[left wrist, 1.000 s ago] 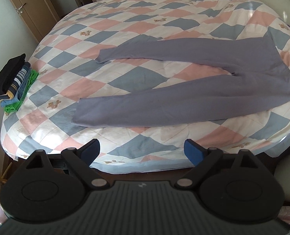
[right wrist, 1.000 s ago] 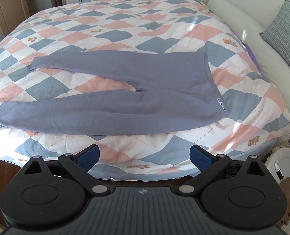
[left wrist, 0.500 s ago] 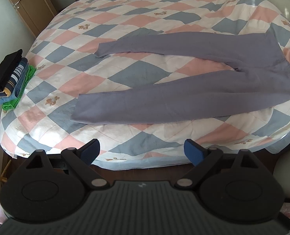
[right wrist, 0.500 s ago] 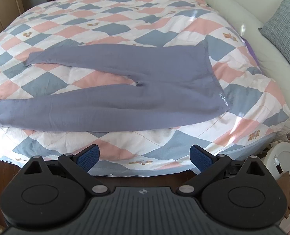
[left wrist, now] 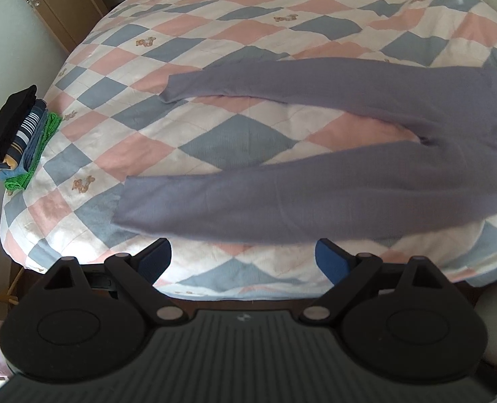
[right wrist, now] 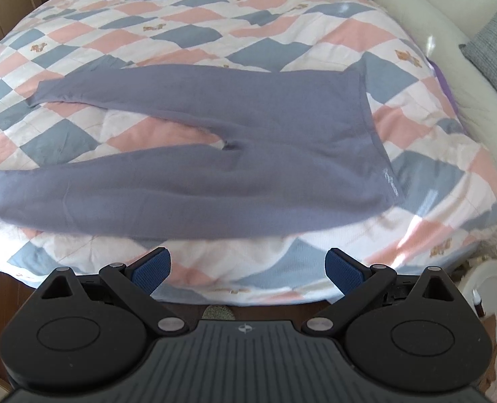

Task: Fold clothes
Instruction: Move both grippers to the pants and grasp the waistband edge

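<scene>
My left gripper and right gripper both gape wide, empty, above the bed's near edge; the grey trousers lie flat just ahead of them.

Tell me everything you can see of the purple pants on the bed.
The purple pants are a plain grey-purple pair in a soft-looking knit, spread flat on the checkered quilt. Both legs run left, splayed apart in a narrow V from the crotch; the waistband lies right, with a small pale logo at its near corner. They are unfolded, nearly free of wrinkles, and near the bed's front edge. Nothing but the quilt touches them.
</scene>
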A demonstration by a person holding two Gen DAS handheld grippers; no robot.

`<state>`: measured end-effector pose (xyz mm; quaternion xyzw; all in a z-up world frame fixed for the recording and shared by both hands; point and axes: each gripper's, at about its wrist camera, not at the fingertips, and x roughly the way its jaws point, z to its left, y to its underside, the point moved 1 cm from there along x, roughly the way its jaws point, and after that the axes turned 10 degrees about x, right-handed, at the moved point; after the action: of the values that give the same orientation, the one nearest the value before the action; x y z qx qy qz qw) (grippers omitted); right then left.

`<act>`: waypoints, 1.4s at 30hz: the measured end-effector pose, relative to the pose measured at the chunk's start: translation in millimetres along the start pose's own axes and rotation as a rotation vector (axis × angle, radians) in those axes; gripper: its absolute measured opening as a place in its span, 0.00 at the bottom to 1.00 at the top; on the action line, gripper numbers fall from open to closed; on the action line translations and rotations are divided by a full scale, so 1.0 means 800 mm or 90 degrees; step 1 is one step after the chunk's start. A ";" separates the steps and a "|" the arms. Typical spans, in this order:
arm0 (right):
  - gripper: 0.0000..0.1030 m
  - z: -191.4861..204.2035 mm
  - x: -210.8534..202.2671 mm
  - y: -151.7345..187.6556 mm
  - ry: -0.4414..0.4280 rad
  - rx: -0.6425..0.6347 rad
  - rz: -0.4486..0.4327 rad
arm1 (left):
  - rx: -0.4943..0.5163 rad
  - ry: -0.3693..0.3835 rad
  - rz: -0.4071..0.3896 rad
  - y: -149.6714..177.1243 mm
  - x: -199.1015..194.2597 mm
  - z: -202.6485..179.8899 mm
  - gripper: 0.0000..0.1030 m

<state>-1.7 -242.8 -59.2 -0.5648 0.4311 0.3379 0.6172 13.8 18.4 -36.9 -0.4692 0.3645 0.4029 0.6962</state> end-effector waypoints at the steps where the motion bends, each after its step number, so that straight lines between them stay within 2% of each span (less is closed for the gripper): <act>1: 0.98 -0.004 0.006 -0.010 -0.003 -0.004 0.002 | -0.006 -0.003 0.001 -0.010 0.002 -0.002 0.88; 7: 0.98 -0.023 0.034 -0.068 -0.014 -0.031 0.001 | -0.036 -0.012 -0.001 -0.056 0.010 -0.020 0.89; 13: 0.98 -0.036 0.057 -0.112 -0.027 -0.063 -0.002 | -0.063 -0.020 0.012 -0.076 0.021 -0.036 0.89; 20: 0.98 -0.053 0.083 -0.133 -0.039 -0.063 0.014 | -0.057 -0.003 0.030 -0.082 0.045 -0.044 0.90; 24: 0.98 -0.064 0.104 -0.133 -0.039 -0.053 0.033 | -0.044 0.025 0.027 -0.088 0.068 -0.039 0.90; 28: 0.98 -0.079 0.119 -0.131 -0.055 -0.036 0.042 | -0.007 0.053 -0.004 -0.108 0.097 -0.029 0.90; 31: 0.98 -0.097 0.128 -0.131 -0.103 -0.012 0.037 | 0.036 0.080 -0.034 -0.131 0.130 -0.021 0.89; 34: 0.95 -0.121 0.140 -0.133 -0.165 0.028 0.008 | 0.093 0.122 -0.059 -0.159 0.172 -0.015 0.88; 36: 0.94 -0.133 0.154 -0.136 -0.184 0.048 -0.003 | 0.135 0.150 -0.071 -0.180 0.203 -0.011 0.84; 39: 0.93 -0.142 0.187 -0.152 -0.201 0.055 0.024 | 0.198 0.193 -0.085 -0.218 0.251 -0.008 0.83; 41: 0.93 -0.142 0.212 -0.167 -0.213 0.045 0.037 | 0.247 0.215 -0.099 -0.245 0.284 -0.007 0.77; 42: 0.93 -0.139 0.225 -0.175 -0.220 0.032 0.042 | 0.276 0.228 -0.108 -0.259 0.300 -0.006 0.69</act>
<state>180.4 -384.1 -165.9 -0.4688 0.3450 0.4390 0.6845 298.4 17.6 -176.4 -0.4019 0.5186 0.1670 0.7360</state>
